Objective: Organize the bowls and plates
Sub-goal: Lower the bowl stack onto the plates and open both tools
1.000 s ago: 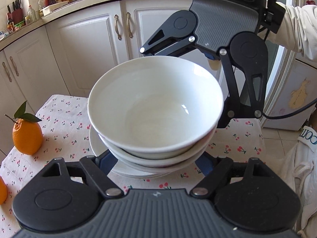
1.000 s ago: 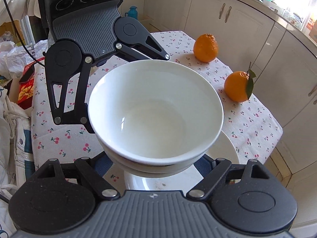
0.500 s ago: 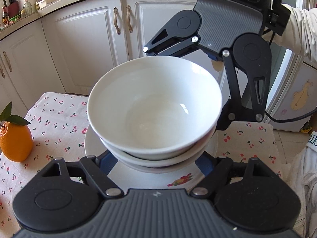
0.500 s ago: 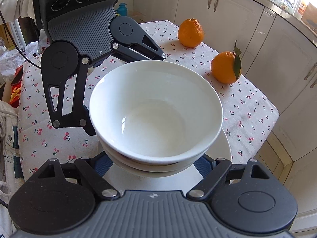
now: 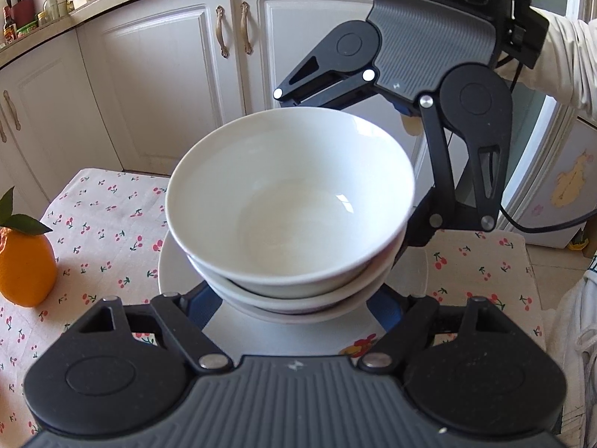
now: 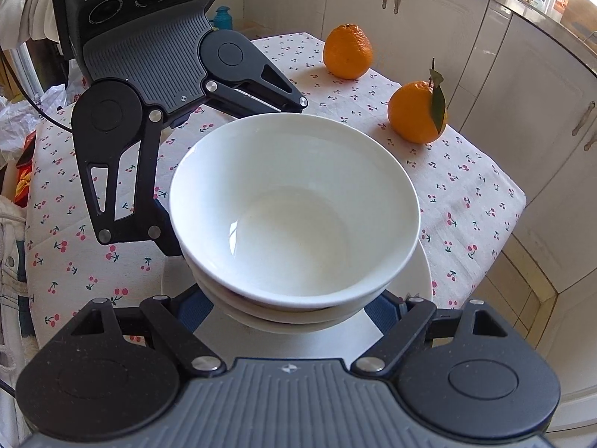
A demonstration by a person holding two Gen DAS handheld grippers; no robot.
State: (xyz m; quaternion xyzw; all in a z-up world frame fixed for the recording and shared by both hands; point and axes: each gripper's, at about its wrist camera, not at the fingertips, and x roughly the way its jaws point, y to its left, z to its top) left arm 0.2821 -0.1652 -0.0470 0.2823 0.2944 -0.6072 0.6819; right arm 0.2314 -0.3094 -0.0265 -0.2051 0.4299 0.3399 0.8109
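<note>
A stack of two or three nested white bowls sits between both grippers, which face each other. My left gripper holds the stack's lower part, its blue pads pressed to either side. My right gripper grips the same stack from the opposite side, with its pads against the bottom bowl. Right under the stack lies a white plate with a fruit print on its rim. Whether the stack touches the plate is hidden.
The small table wears a cherry-print cloth. An orange with a leaf and a second orange stand on it. White cabinets line the walls. Bags lie beside the table.
Both grippers have carried the bowl stack down and across the table, and more of the plate now shows beneath it. The grip on the stack is unchanged.
</note>
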